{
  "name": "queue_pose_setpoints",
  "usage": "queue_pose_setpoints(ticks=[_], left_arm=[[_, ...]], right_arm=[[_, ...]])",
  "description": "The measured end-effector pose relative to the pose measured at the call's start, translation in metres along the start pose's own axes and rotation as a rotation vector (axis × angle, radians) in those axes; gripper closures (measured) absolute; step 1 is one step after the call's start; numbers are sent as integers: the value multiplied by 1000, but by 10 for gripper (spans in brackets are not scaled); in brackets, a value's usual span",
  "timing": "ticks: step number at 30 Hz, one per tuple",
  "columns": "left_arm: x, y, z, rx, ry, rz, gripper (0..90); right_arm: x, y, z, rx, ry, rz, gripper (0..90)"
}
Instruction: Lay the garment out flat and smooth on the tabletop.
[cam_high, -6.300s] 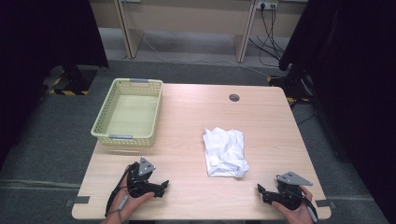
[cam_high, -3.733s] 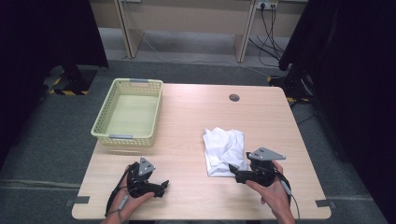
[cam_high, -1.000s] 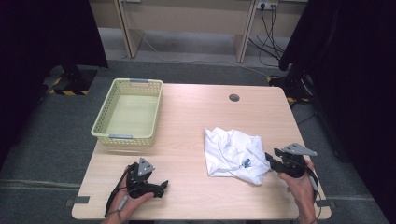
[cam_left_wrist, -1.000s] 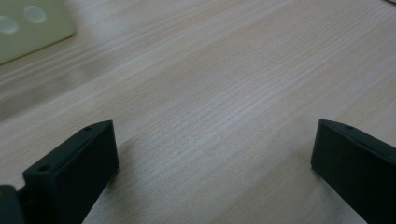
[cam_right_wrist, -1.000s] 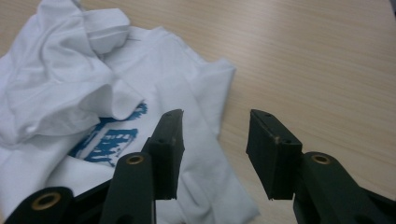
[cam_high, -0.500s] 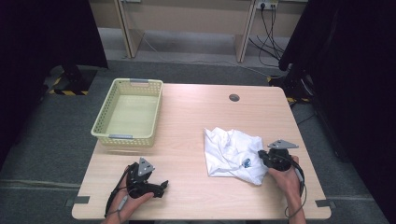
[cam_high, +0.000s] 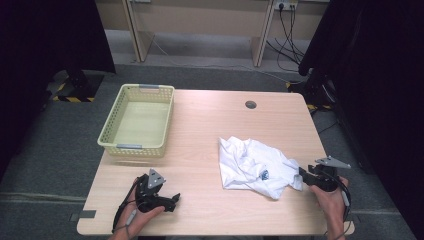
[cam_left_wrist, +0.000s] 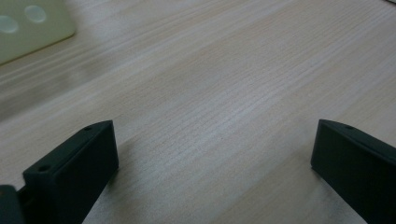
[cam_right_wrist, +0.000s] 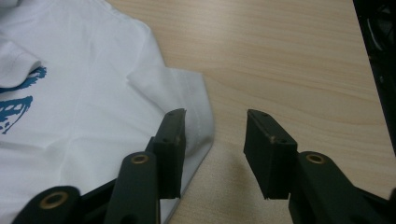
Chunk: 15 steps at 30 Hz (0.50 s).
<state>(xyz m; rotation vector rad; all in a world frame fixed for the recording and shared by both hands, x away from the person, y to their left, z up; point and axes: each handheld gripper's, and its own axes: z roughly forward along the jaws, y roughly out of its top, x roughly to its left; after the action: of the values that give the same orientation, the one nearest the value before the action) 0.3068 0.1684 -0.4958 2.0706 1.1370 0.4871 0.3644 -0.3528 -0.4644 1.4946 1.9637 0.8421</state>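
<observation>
A white T-shirt (cam_high: 255, 167) with a blue print lies crumpled and partly spread right of the table's middle. My right gripper (cam_high: 303, 176) sits low at the shirt's right corner, pointing left. In the right gripper view the shirt (cam_right_wrist: 93, 93) lies to the left, and my right gripper (cam_right_wrist: 215, 116) is open. Its jaws have just been opening. The hem's edge lies on the wood between them, and neither pad presses on it. My left gripper (cam_high: 172, 200) rests near the front left edge, open. My left gripper (cam_left_wrist: 215, 135) has bare wood between its jaws.
A pale yellow basket (cam_high: 107, 131) stands empty at the table's back left, and a corner of the basket (cam_left_wrist: 28, 23) is close ahead in the left gripper view. A round cable hole (cam_high: 250, 104) sits near the far edge. The table's right edge is close beside my right hand.
The right gripper slid left onto the shirt's corner, then came back to the right, and the corner now reaches a little farther right. Earlier the shirt was a tighter bundle. The left gripper kept still.
</observation>
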Motion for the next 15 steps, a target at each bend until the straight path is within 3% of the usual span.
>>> queue_pose_setpoints(ticks=[5,12,15], left_arm=[[0,0,0,0,0,0,0],[0,0,0,0,0,0,0],[0,0,0,0,0,0,0]], right_arm=[[-3,1,0,-25,25,26,541],[0,4,5,-31,49,15,523],[4,6,5,-42,80,7,523]])
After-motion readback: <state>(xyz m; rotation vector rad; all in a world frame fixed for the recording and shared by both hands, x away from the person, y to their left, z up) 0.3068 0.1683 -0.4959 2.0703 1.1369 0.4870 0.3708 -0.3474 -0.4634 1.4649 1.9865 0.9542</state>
